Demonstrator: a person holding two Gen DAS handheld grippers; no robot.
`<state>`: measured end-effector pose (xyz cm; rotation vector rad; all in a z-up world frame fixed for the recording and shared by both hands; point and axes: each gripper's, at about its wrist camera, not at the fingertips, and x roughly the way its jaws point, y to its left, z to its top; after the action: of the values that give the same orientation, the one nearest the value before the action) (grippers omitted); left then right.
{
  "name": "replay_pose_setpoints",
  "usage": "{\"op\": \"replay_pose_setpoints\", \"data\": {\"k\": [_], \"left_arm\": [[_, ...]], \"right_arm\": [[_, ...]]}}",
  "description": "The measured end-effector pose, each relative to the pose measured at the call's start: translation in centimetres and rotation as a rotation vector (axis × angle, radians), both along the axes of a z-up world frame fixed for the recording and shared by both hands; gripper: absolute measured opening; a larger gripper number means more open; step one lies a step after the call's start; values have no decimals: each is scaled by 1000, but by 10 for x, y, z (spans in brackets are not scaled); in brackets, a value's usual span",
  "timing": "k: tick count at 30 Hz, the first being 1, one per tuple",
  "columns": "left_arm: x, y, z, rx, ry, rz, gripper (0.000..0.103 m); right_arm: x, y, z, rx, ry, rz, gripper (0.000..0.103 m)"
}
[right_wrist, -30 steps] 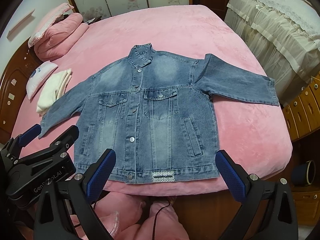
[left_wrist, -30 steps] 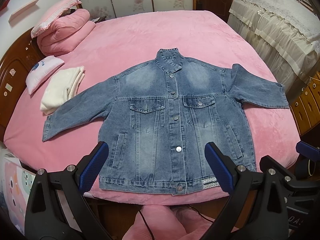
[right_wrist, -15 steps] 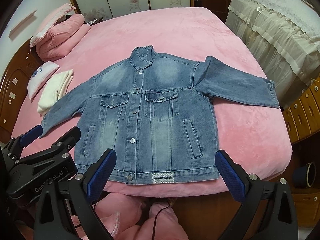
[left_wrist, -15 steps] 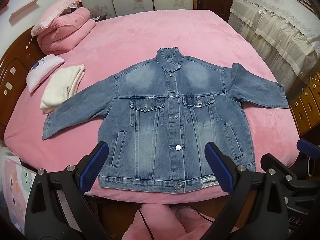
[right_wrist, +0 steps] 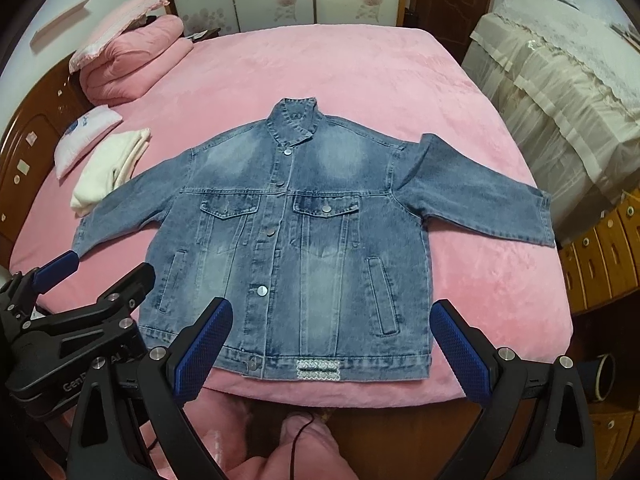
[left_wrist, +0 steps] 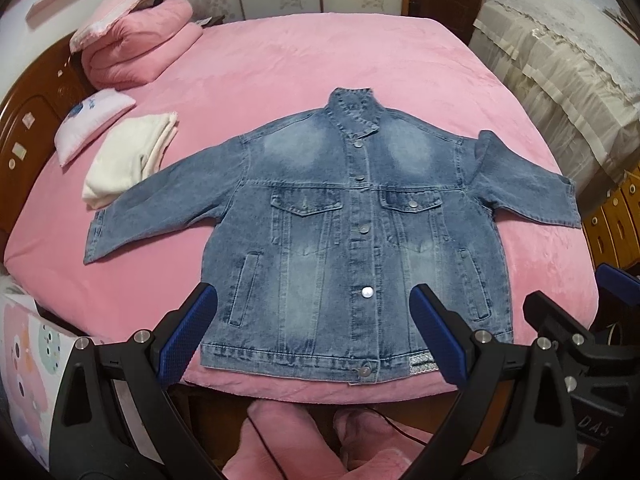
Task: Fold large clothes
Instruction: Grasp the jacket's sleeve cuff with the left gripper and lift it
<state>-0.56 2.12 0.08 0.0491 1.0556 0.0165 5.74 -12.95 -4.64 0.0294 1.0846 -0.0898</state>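
Note:
A blue denim jacket (left_wrist: 352,236) lies flat and buttoned, front up, on the pink bed (left_wrist: 320,64), collar away from me, both sleeves spread out; it also shows in the right wrist view (right_wrist: 304,240). Its hem lies near the bed's front edge. My left gripper (left_wrist: 314,334) is open and empty, held above the hem. My right gripper (right_wrist: 330,346) is open and empty, above the hem's right half. The left gripper shows at the lower left of the right wrist view (right_wrist: 80,316).
A folded cream cloth (left_wrist: 128,160), a small white pillow (left_wrist: 94,124) and a rolled pink quilt (left_wrist: 136,48) lie at the bed's left. A wooden headboard (left_wrist: 28,120) stands left. A lace-covered piece of furniture (left_wrist: 560,80) and drawers (left_wrist: 616,224) stand right.
Both grippers have shifted slightly; the jacket sits a little lower in the right wrist view. Nothing was gripped and the jacket has not moved.

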Motion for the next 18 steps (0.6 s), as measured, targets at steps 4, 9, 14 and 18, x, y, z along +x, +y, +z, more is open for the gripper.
{"op": "replay_pose_setpoints", "data": {"k": [4, 9, 14, 18], "left_arm": [[6, 33, -16, -34, 47, 27, 96], [18, 100, -34, -108, 95, 98, 96], [38, 214, -61, -249, 142, 279, 96], [54, 316, -92, -347, 184, 473, 96]], "right_arm": [[24, 26, -1, -14, 15, 36, 101], [61, 87, -7, -46, 53, 96, 101], [111, 171, -21, -27, 111, 131, 101], [159, 248, -39, -6, 136, 138, 101]]}}
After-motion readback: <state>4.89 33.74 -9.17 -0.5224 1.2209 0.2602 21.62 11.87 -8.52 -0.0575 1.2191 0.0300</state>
